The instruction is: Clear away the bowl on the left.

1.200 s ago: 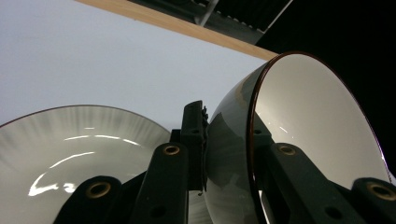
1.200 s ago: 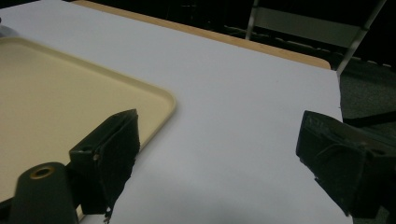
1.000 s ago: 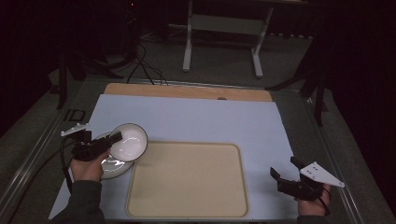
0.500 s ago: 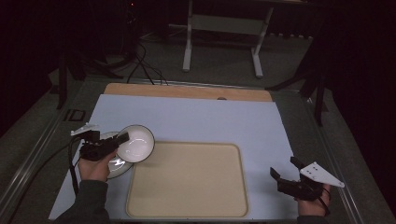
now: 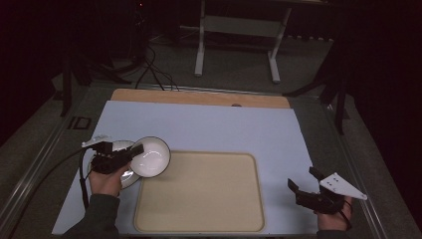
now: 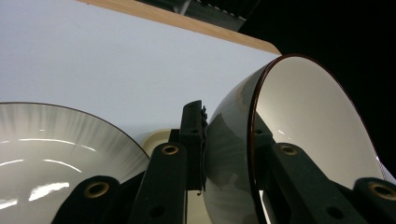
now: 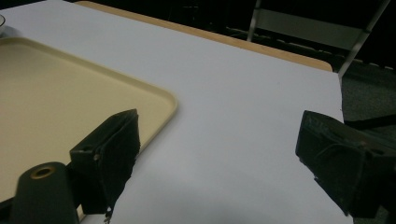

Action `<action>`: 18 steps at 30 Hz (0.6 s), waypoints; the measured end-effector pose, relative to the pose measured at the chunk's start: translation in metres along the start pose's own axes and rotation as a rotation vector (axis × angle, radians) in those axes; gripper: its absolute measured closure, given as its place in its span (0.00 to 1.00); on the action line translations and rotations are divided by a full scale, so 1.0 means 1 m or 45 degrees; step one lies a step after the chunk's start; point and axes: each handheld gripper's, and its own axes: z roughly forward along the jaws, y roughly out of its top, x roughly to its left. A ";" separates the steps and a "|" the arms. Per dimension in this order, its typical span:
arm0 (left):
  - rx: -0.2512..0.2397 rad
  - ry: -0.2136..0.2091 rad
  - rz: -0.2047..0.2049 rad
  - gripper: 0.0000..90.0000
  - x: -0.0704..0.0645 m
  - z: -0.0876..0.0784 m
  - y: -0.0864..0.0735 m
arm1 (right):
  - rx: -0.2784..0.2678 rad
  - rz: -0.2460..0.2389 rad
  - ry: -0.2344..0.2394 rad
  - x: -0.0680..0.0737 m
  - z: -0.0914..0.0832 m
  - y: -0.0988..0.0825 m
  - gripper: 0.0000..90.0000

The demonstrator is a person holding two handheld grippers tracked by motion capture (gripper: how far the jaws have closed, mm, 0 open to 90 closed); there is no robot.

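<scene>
So over the last second the left gripper (image 5: 133, 152) has carried the white bowl (image 5: 150, 157) toward the person and to the right, off the spot above the second bowl (image 5: 124, 175) it was sitting over. It's now hanging over the near-left corner of the beige tray (image 5: 199, 226), tipped up on its side, one jaw inside the rim and one outside. The left hand (image 5: 105, 180) slid along with it.

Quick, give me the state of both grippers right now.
Left gripper: shut on the rim of the white bowl, one jaw inside, one outside, bowl tilted.
Right gripper: open, holding nothing, beside the tray.
</scene>
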 end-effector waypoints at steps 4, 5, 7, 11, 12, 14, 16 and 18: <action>0.007 -0.004 0.013 0.85 -0.003 0.003 -0.001 | 0.001 -0.001 0.001 0.000 0.000 0.000 0.15; 0.008 -0.007 0.012 0.85 -0.003 0.004 -0.002 | 0.001 -0.001 0.001 0.000 0.000 0.000 0.15; 0.009 -0.019 0.007 0.85 -0.004 0.005 -0.002 | 0.000 -0.001 0.001 0.000 0.000 0.000 0.15; 0.009 -0.047 -0.019 0.85 -0.005 0.008 -0.005 | 0.000 0.000 0.001 0.000 0.000 0.000 0.15; 0.013 -0.051 -0.018 0.85 -0.005 0.009 -0.005 | 0.000 0.001 0.001 0.000 0.000 0.000 0.15; 0.014 -0.054 -0.019 0.85 -0.006 0.010 -0.006 | 0.000 0.000 0.002 0.000 0.000 0.000 0.15; 0.019 -0.059 -0.013 0.85 -0.008 0.011 -0.007 | 0.000 0.000 0.001 0.000 0.000 0.000 0.15; 0.021 -0.060 -0.012 0.85 -0.009 0.012 -0.007 | -0.001 0.001 0.001 0.000 0.000 0.000 0.15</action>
